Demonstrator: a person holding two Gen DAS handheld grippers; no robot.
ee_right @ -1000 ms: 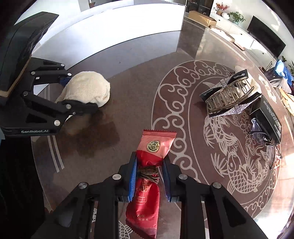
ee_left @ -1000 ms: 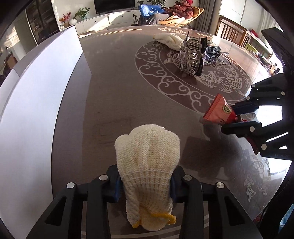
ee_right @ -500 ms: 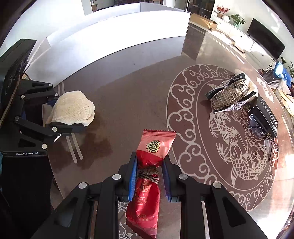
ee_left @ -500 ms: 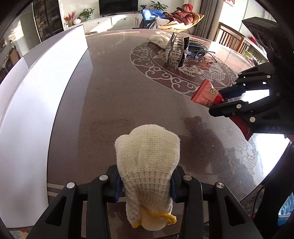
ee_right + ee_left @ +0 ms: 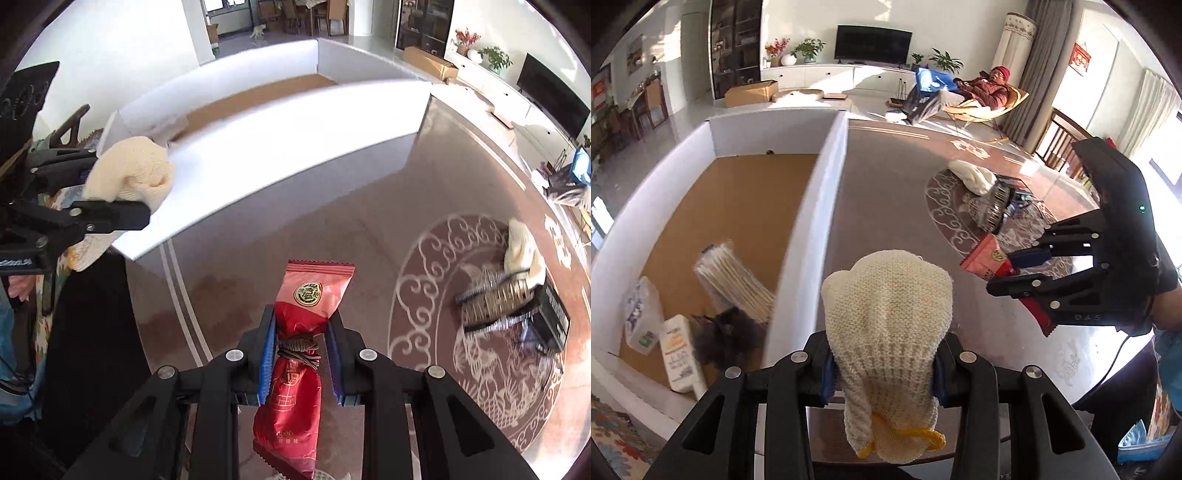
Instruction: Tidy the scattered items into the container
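1. The left gripper is clamped on a cream knitted glove, its pads pinching the ribbed cuff end while the finger part stands up loose above them; in the left wrist view the glove sits at 6 o'clock, over the table edge beside the white box wall.

2. The right gripper is closed narrow on a red snack packet, gripping it at the waist where a dark cord is tied (the crimped top fans out above the pads).

3. The container, a white-walled box with a brown cardboard floor, lies at 9 o'clock in the left wrist view and already holds a bundle of sticks and other packets.

4. The glove looks light, soft and floppy: it should not slip, and a pinch anywhere on the knit serves.

5. The packet looks light and crinkly, its film likely slick, so the tied waist is the surest hold.

6. More items wait on the table at 3 o'clock in the right wrist view, among them a second glove.
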